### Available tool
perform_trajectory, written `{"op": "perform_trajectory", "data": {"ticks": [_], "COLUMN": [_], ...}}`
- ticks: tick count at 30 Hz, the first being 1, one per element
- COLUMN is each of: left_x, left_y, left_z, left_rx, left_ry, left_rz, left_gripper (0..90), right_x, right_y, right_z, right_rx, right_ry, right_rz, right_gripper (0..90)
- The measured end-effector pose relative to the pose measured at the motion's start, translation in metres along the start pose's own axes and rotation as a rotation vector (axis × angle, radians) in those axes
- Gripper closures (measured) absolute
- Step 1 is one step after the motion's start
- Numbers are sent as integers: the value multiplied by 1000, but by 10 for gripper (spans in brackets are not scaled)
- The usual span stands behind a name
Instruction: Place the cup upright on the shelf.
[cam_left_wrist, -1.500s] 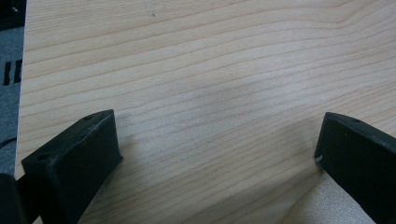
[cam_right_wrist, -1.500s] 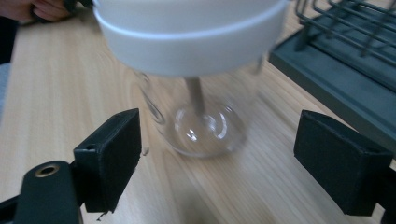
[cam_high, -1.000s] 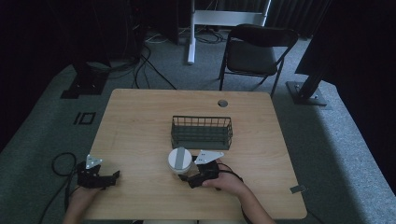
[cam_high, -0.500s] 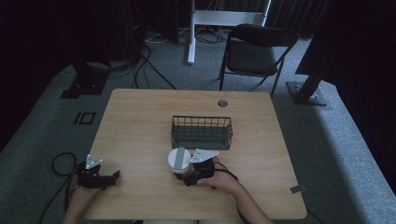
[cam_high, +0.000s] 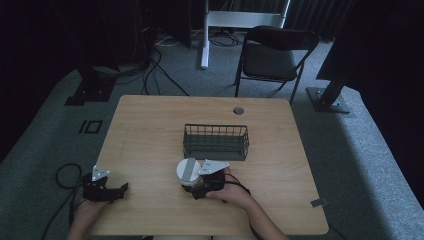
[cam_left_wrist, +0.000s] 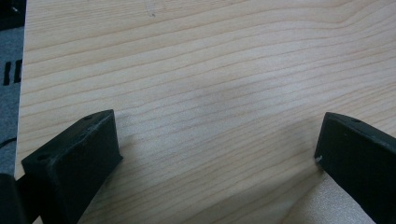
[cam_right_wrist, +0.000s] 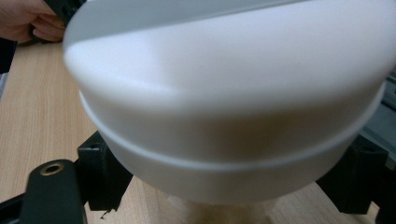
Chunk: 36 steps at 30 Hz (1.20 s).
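A white tub with a wide lid and a grey strip across its top (cam_high: 187, 172) stands on the wooden table (cam_high: 150, 125), near the front edge. My right gripper (cam_high: 196, 187) reaches it from the right. In the right gripper view the tub (cam_right_wrist: 224, 93) looms very close, and the right gripper (cam_right_wrist: 229, 172) is open with one black jaw on each side of the tub's narrower lower body; a gap shows on both sides. My left gripper (cam_high: 121, 190) rests at the table's front left corner. In its own view the left gripper (cam_left_wrist: 217, 154) is open over bare wood.
A dark wire basket (cam_high: 216, 142) stands just behind the tub, mid-table. A round cable hole (cam_high: 238, 110) sits near the far edge. Beyond the table are a folding chair (cam_high: 275, 55) and stand bases on the carpet. A cable (cam_high: 62, 172) loops off the front left corner.
My right gripper has slid left, bringing its jaws around the white tub, which has barely shifted. The left gripper has stayed put.
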<state>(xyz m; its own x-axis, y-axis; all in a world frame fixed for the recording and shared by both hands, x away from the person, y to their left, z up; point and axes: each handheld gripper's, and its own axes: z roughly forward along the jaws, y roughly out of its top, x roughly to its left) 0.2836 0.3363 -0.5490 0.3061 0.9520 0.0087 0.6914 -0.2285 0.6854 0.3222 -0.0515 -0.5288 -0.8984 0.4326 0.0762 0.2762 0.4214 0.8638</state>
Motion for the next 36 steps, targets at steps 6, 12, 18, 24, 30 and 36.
{"op": "perform_trajectory", "data": {"ticks": [6,12,18,24,30,36], "left_x": [0,0,0,0,0,0], "left_y": [0,0,0,0,0,0], "left_z": [0,0,0,0,0,0], "left_rx": [-1,-1,0,0,-1,0], "left_ry": [-2,-2,-2,-2,-2,-1], "left_rz": [2,2,2,1,0,2], "left_gripper": [1,1,1,0,0,1], "right_x": [5,4,5,6,4,-1], "right_y": [5,11,22,35,50,63], "right_z": [1,-1,-5,-11,-21,-31], "right_rx": [5,-13,-20,-31,-65,-89], "right_ry": [6,-10,-10,-23,-54,-88], "right_rz": [-4,25,21,14,2,-4], "right_gripper": [183,183,183,183,183,183]}}
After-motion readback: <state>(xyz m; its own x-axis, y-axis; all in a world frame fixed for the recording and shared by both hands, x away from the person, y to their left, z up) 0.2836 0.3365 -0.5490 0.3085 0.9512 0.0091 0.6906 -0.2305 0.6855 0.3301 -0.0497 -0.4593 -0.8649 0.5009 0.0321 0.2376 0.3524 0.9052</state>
